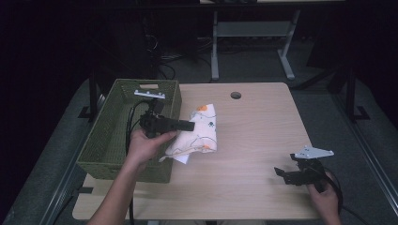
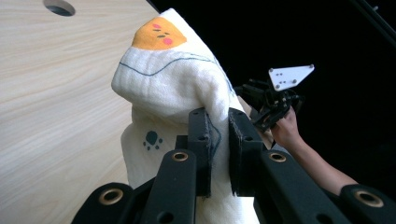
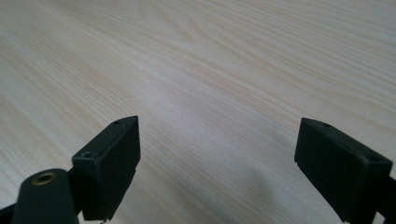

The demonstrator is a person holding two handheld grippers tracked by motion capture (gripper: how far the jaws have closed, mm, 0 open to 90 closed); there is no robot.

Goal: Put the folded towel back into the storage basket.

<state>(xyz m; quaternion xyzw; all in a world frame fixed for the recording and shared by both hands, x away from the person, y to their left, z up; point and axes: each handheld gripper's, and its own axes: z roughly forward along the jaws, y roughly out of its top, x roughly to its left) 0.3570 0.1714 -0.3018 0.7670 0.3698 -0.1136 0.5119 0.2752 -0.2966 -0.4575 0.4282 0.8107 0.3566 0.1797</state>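
Clamped on a fold of the white printed cloth point(image 2: 168, 93), the left tool point(image 2: 218, 140) had its jaws pressed together with the fabric pinched between them, as the left tool view showed. From above, this left tool point(image 1: 180, 125) sat at about ten o'clock from the worktop's centre, pointing toward three o'clock, with the person's left hand point(image 1: 146, 145) wrapped round its body.

Largest of all was the pale wooden worktop point(image 1: 253, 136), with a round cable hole point(image 1: 235, 95) near its twelve o'clock edge. Next came the green woven basket point(image 1: 105, 140), standing at nine o'clock along the worktop's left edge, just beside the cloth. The cloth point(image 1: 202, 129) lay bunched on the worktop against the basket's three o'clock wall, with an orange patch toward twelve o'clock and small dark prints across it.

At about four o'clock the right tool point(image 1: 281, 173) rested low over bare wood, well apart from the cloth, held by the right hand point(image 1: 324, 197). Its jaws stood wide apart in the right tool view point(image 3: 217, 158), with nothing between them but worktop grain.
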